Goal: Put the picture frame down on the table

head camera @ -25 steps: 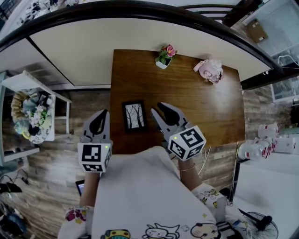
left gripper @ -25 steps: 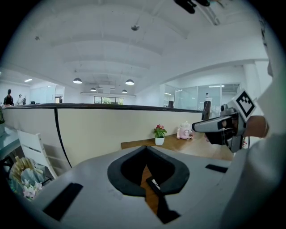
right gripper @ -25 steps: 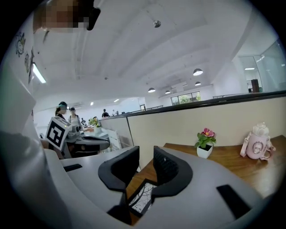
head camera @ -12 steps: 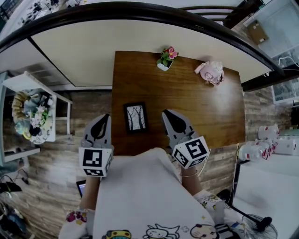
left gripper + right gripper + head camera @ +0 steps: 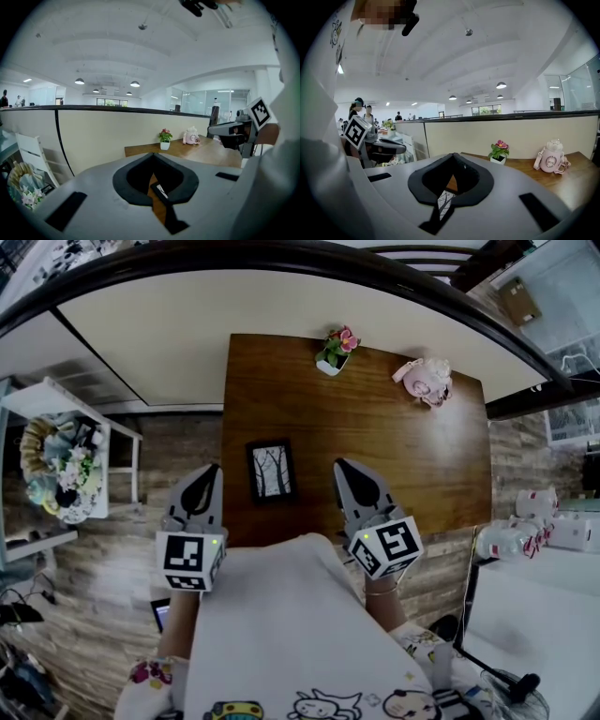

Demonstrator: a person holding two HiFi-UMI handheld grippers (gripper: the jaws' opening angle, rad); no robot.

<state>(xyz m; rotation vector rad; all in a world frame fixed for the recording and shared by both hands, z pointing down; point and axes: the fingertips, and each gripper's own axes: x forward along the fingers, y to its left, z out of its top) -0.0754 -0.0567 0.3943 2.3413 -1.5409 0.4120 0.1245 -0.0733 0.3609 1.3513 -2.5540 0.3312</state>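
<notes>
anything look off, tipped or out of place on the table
Nothing stands out. The picture frame lies flat and face up near the table's front edge; the flower pot and the pink bottle both stand upright at the far edge.

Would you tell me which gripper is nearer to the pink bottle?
Right. The right gripper hovers over the near edge of the table, the pink bottle beyond it at the far right corner. The left gripper hangs off its left side, much farther away.
</notes>
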